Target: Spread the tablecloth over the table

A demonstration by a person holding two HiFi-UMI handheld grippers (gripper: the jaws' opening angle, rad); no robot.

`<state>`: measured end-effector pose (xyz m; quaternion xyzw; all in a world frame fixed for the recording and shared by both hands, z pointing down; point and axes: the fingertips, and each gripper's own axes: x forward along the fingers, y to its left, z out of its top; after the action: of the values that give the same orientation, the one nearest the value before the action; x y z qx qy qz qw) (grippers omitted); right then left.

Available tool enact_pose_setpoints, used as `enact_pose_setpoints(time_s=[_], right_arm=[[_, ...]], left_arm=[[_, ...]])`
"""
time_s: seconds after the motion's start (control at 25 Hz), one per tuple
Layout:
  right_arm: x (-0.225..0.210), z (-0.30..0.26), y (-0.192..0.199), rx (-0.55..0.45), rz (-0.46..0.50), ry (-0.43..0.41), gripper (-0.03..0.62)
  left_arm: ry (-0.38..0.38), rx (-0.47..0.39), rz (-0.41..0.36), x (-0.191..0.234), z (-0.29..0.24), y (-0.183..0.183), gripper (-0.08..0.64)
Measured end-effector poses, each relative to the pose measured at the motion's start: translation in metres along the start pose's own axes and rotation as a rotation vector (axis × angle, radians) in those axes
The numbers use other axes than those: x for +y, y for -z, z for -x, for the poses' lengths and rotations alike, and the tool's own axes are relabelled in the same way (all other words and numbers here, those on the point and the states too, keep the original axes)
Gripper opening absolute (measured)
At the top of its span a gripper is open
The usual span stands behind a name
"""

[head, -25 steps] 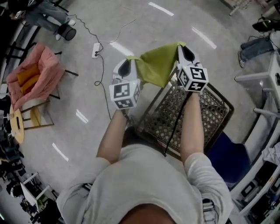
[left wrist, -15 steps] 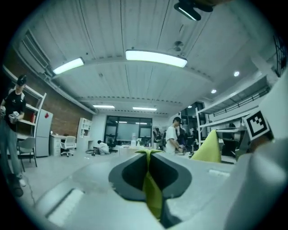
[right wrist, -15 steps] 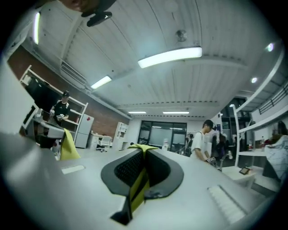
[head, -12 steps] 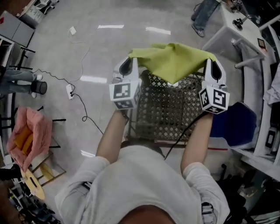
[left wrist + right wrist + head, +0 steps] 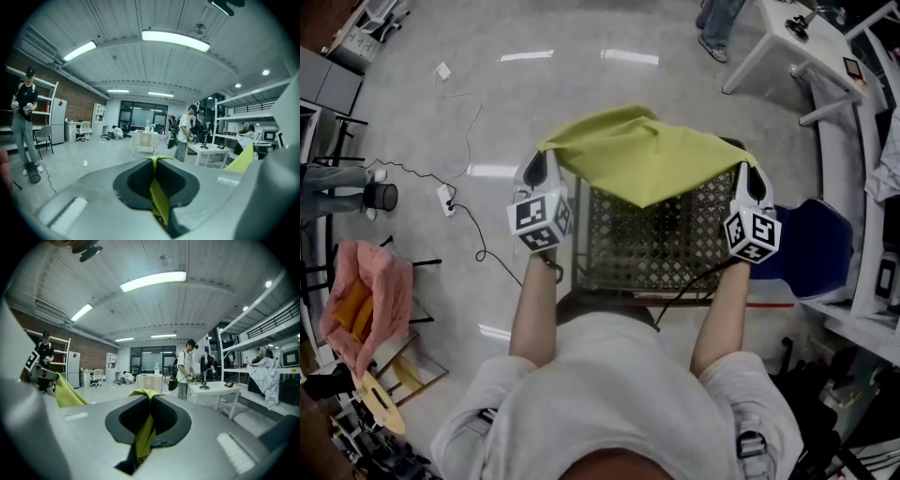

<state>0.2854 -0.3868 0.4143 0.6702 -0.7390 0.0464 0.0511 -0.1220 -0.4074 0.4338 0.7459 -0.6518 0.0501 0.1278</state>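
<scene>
The left gripper [image 5: 537, 161] and right gripper [image 5: 751, 174] have moved apart, spreading the tablecloth [image 5: 645, 159] wider.

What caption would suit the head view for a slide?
Left gripper and right gripper hold the yellow-green tablecloth stretched above the mesh table.

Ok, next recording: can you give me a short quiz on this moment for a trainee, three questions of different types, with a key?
1. True or false: the left gripper and the right gripper are each shut on a corner of the cloth.
2. What stands directly below the cloth? A. a mesh table; B. a wooden desk; C. a sofa.
3. What colour is the cloth?

Key: 1 true; 2 A; 3 yellow-green.
</scene>
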Motion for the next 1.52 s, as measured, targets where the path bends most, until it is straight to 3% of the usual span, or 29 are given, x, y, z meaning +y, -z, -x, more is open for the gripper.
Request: enact_pose_setpoints(time_s=[0.24, 0.48, 0.72, 0.92, 1.0, 1.08, 1.24, 1.52], right_arm=[[0.045, 0.034, 0.011, 0.032, -0.012, -0.039, 0.011], [0.057, 0.061, 0.017, 0.04, -0.018, -0.017, 0.01], [0.032, 0.061, 0.035, 0.063, -0.032, -0.066, 0.009], [0.0, 0.043, 0.056, 0.086, -0.098, -0.146, 0.009], [-0.018, 0.033, 0.058, 0.084, -0.106, -0.177, 0.01], [-0.039, 0.024, 0.062, 0.084, -0.121, -0.191, 0.009], [-0.094, 0.017, 0.057, 0.071, -0.145, -0.154, 0.009], [-0.228, 0.074, 0.043, 0.034, -0.141, 0.08, 0.009]], left_arm=[[-0.033, -0.025, 0.078, 0.034, 0.04, 0.0, 0.026], [-0.047, -0.009, 0.118, 0.048, 0.062, 0.025, 0.026], [-0.176, -0.036, 0.139, 0.054, 0.081, 0.025, 0.026], [-0.401, -0.113, 0.152, 0.061, 0.105, 0.009, 0.026], [-0.438, -0.101, 0.121, 0.041, 0.104, 0.013, 0.026], [-0.43, -0.063, 0.088, 0.015, 0.096, 0.022, 0.026], [-0.337, -0.004, 0.047, -0.042, 0.066, 0.035, 0.026], [-0.073, 0.011, -0.034, -0.181, 0.01, 0.035, 0.026]])
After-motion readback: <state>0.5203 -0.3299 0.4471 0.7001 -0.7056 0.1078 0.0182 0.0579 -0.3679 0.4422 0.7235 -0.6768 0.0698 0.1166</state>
